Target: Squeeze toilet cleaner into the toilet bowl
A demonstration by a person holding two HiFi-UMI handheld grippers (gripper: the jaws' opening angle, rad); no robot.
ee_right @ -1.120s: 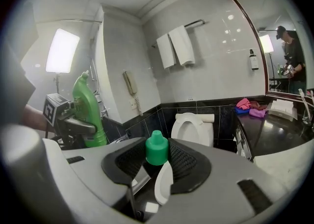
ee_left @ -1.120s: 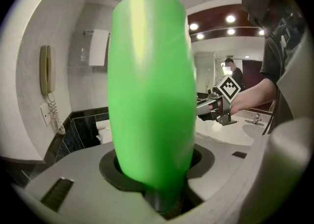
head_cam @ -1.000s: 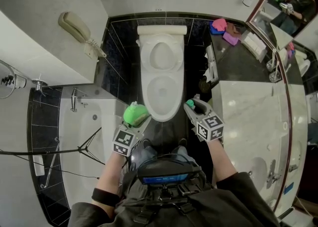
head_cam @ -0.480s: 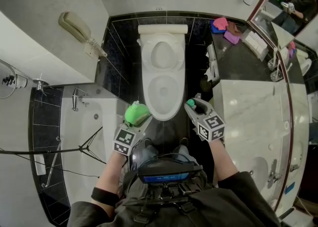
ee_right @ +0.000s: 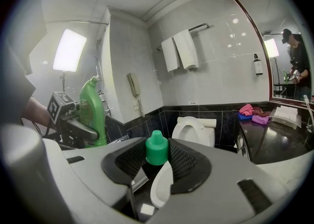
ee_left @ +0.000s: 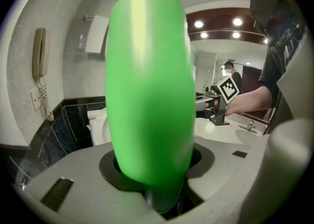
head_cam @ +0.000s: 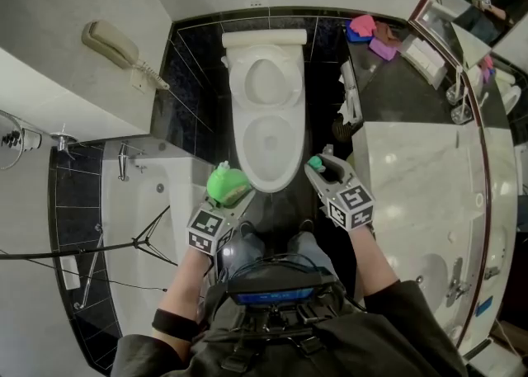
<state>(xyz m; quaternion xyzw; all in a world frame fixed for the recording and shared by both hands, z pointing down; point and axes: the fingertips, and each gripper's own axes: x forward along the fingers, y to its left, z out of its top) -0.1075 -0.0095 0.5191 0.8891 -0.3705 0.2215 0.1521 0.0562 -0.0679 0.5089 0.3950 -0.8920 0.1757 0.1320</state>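
Left claw (head_cam: 221,202) grips green bottle (ee_left: 149,86); right claw (head_cam: 323,172) grips cap (ee_right: 157,148).

Head view steeply down, gripper views forward, close — all share toilet (head_cam: 266,179).

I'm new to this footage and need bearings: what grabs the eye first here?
A bright green toilet cleaner bottle, clamped in the left gripper, stands out most. The right gripper pinches a matching green cap, and the open white toilet sits just ahead between them.

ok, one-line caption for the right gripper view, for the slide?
Right gripper with jaws shut on the green cap; left gripper holds the green bottle, toilet ahead.
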